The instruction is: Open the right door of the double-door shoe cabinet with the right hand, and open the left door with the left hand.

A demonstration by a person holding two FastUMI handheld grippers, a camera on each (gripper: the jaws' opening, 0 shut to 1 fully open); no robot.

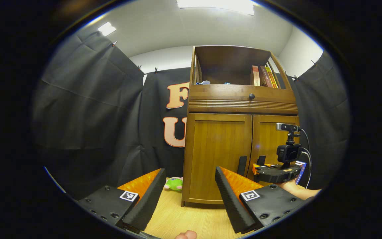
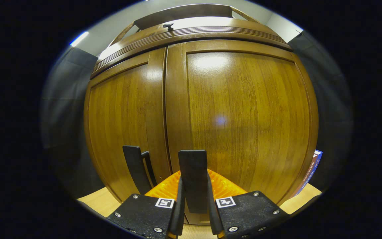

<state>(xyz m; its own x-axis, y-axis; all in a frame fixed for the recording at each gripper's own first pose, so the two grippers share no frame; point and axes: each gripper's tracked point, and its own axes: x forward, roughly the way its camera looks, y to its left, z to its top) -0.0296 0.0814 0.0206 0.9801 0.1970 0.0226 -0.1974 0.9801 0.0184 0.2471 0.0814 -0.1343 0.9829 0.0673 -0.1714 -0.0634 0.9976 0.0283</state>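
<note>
Right gripper view puts the right gripper (image 2: pixel 194 202) closed narrow around the right door's handle (image 2: pixel 193 176), a dark upright bar low on the right door (image 2: pixel 244 116) near the centre seam, with a finger on each side of it. Both doors look fully shut. The left door's handle (image 2: pixel 135 167) stands just beside, untouched. In the left gripper view the left gripper (image 1: pixel 189 189) hangs well back from the shoe cabinet (image 1: pixel 240 132) with jaws wide and nothing between them. The main risk, I judge, is the bar sliding out of the pads if the pull runs straight instead of following the hinge arc (the grip looks to sit low on it). A swinging door could also clip the left gripper.
</note>
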